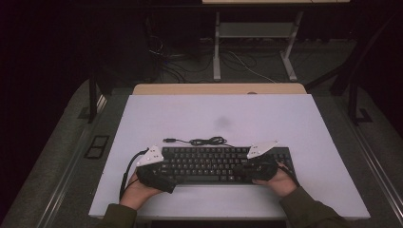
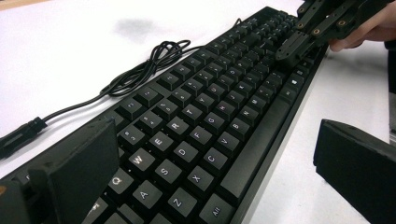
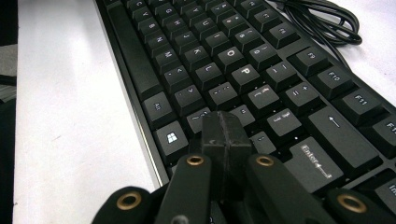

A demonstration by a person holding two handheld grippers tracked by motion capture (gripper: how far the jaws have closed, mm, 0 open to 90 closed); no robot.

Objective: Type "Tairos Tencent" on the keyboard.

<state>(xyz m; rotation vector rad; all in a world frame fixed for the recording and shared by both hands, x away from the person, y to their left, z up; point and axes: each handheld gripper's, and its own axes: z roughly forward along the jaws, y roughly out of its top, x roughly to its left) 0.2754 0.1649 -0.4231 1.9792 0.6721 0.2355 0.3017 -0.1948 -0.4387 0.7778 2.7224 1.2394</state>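
A black keyboard (image 1: 214, 164) (image 2: 210, 116) (image 3: 233, 70) lies near the front of the white tabletop (image 1: 190, 114). Its cable (image 1: 206, 141) (image 2: 154, 65) (image 3: 322, 23) is bunched just behind it, with the plug (image 2: 18, 133) loose on the table. My left gripper (image 1: 168, 181) (image 2: 215, 140) is open, jaws wide either side of the keyboard's left end: one by the back edge, one on the table in front. My right gripper (image 1: 247, 170) (image 3: 227, 133) is shut with nothing in it, its tip low over the keys left of Enter. It also appears far off as the right gripper (image 2: 294, 49).
A faint grey smudge (image 1: 222, 122) marks the white top behind the cable. A wooden edge (image 1: 218, 89) runs along the table's far side. Beyond it stand a metal desk frame (image 1: 252, 42) and floor cables (image 1: 171, 66). Dark floor surrounds the table.
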